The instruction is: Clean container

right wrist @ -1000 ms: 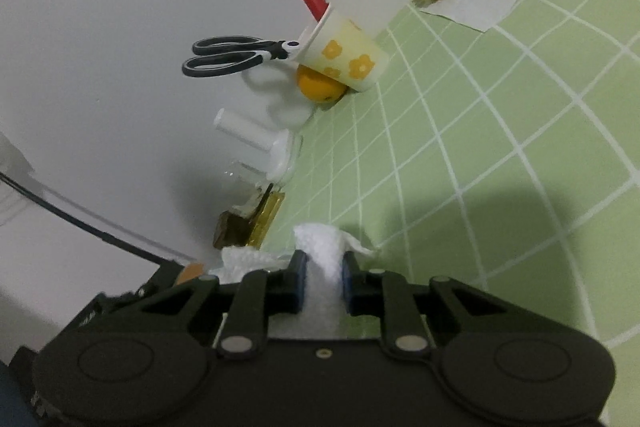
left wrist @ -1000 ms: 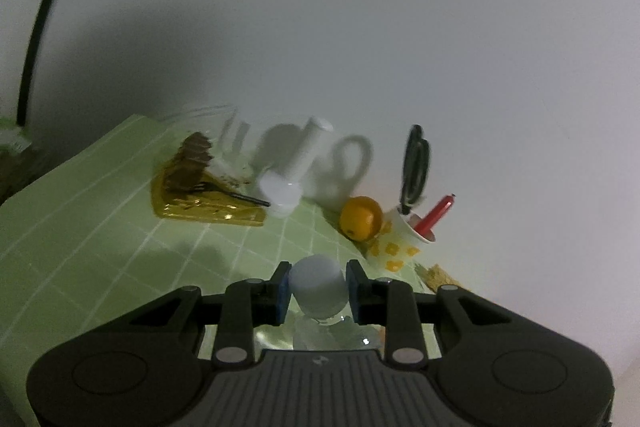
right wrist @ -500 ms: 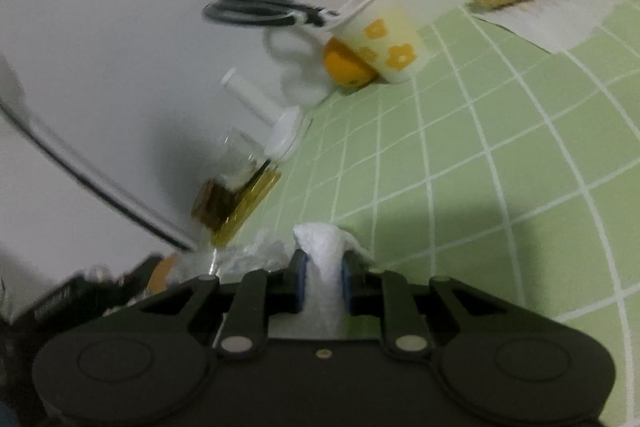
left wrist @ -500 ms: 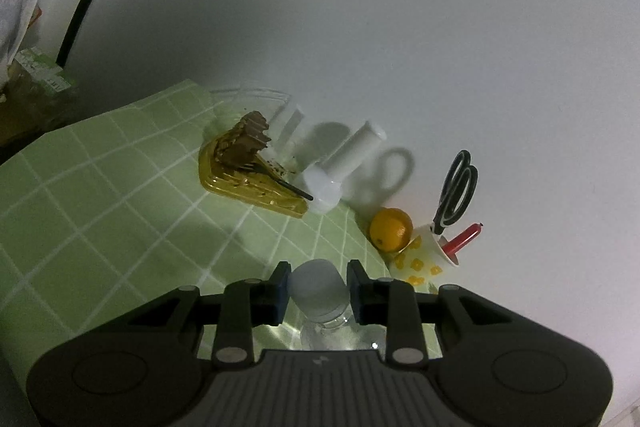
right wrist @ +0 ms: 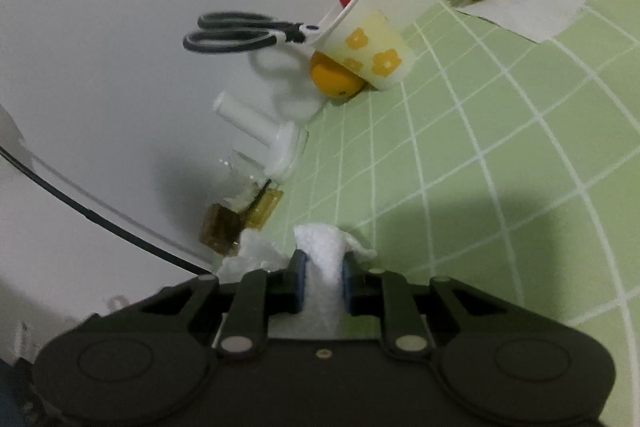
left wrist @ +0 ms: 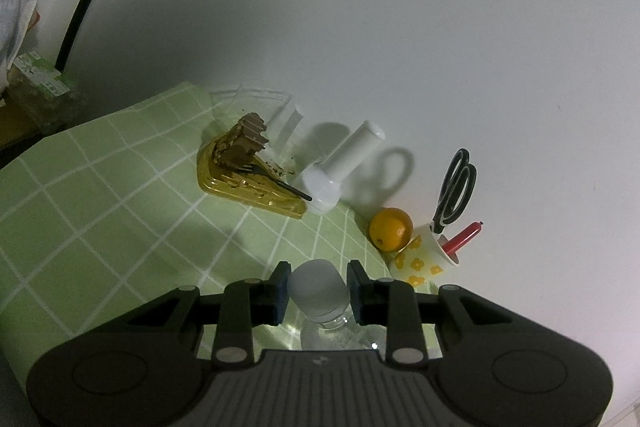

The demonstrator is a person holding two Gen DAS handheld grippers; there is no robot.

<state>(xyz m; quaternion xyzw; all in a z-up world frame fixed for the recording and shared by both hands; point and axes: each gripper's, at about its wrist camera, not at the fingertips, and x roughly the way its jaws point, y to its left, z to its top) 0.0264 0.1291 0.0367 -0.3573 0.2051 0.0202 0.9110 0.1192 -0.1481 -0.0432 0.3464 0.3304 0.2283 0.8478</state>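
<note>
Left wrist view: the left claw [left wrist: 318,291] is closed on the white cap of a clear bottle [left wrist: 320,293], held between its pads. Ahead lie a cake tray [left wrist: 248,187] and an orange [left wrist: 390,229].

Right wrist view: the right claw [right wrist: 323,277] pinches a white paper towel [right wrist: 322,267]. Ahead, a flowered cup [right wrist: 368,51] holds scissors [right wrist: 236,31].

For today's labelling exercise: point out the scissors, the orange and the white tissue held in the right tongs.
scissors [left wrist: 456,187], left wrist view, on the black handle loops.
orange [left wrist: 390,229], left wrist view, on the middle of its peel.
white tissue [right wrist: 323,259], right wrist view, on the fold between the tongs.
</note>
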